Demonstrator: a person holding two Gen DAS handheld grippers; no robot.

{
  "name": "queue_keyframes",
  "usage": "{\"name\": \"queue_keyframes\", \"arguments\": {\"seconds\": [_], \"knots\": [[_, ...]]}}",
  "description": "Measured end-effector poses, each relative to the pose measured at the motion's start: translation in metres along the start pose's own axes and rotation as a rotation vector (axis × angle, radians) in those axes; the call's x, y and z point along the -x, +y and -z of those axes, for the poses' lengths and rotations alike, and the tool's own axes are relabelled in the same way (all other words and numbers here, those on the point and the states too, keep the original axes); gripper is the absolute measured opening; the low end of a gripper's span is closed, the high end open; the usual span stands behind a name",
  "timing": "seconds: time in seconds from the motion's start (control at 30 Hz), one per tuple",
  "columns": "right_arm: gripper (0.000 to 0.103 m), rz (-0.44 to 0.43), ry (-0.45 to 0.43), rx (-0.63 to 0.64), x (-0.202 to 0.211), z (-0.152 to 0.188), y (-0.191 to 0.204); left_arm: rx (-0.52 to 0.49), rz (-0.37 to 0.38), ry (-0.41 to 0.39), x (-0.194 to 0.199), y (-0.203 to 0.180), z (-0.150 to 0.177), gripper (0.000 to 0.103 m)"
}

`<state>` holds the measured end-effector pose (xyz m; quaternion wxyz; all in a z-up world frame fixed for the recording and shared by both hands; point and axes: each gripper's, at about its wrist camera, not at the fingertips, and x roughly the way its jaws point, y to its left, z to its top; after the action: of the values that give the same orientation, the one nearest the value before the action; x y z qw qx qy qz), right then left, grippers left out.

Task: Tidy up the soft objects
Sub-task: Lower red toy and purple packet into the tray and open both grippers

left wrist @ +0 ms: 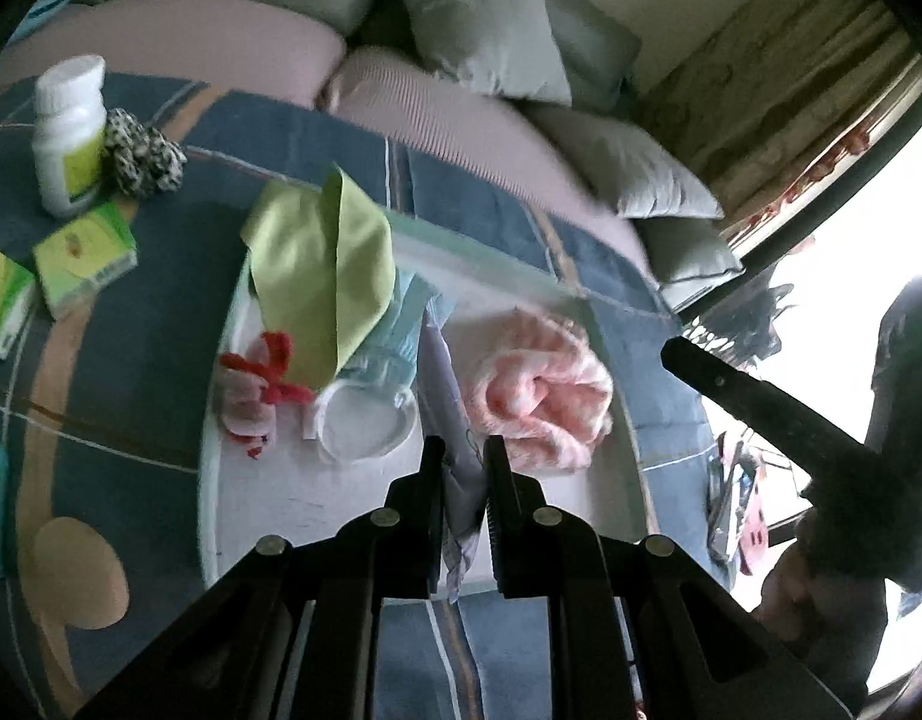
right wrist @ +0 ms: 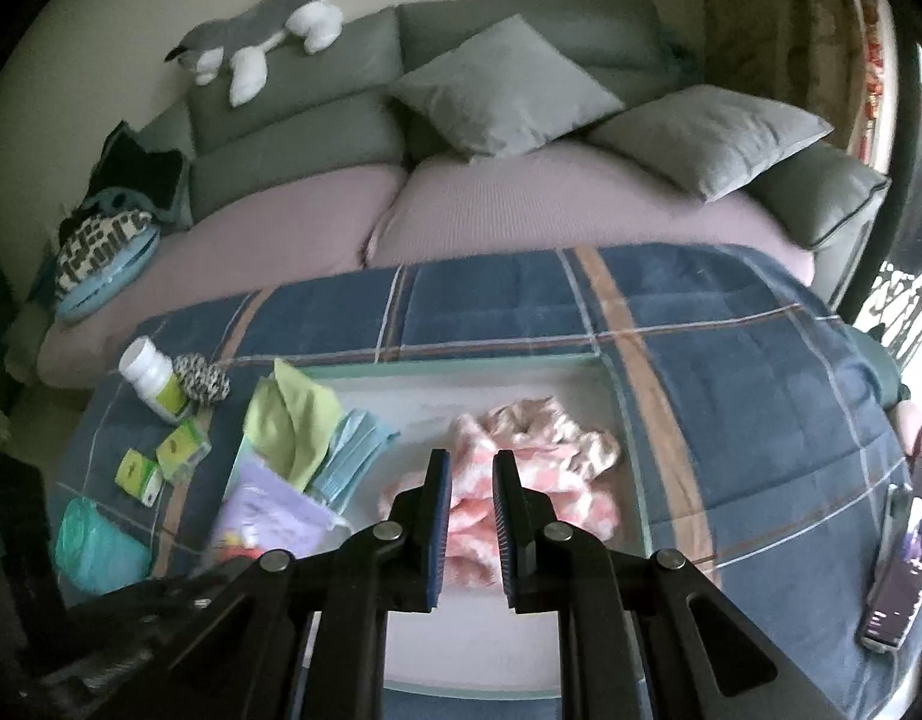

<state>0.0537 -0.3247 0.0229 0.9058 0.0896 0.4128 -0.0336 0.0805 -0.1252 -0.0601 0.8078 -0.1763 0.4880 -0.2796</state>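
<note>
Left tongs [left wrist: 463, 450] pinching lilac cloth [left wrist: 455, 420] above tray [left wrist: 317, 516]; right tongs [right wrist: 469, 462] clenched, empty. Next: lay cloth beside pink towel [left wrist: 538, 396].

The pink towel [right wrist: 532, 480] is fluffy terry cloth, rough-napped and matt. At its nine o'clock the green cloth [left wrist: 323, 276] looks thin, smooth and matt, draped over pale blue pleated fabric [right wrist: 353, 450]. The tray [left wrist: 317, 510] beneath them is smooth white plastic with a faint sheen. The blue checked blanket [right wrist: 730, 360] is soft brushed cloth. At ten o'clock stands a glossy white plastic bottle [left wrist: 68, 132] (its label shiny), with two green cartons [left wrist: 86, 258] of slick printed card below. The left gripper [left wrist: 463, 468] is matt black plastic with dull metal rivets; thin lilac fabric [left wrist: 461, 480] hangs between its jaws.
</note>
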Motion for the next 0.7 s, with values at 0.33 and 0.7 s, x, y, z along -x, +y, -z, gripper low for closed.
{"name": "queue_keyframes", "arguments": {"seconds": [0.33, 0.7], "knots": [[0.015, -0.058, 0.054, 0.035, -0.018, 0.009, 0.018, -0.004, -0.089, 0.051, -0.018, 0.002, 0.002, 0.032], [0.015, -0.061, 0.074, 0.022, -0.024, 0.009, 0.018, -0.013, -0.144, -0.006, 0.009, 0.006, -0.002, 0.063]]}}
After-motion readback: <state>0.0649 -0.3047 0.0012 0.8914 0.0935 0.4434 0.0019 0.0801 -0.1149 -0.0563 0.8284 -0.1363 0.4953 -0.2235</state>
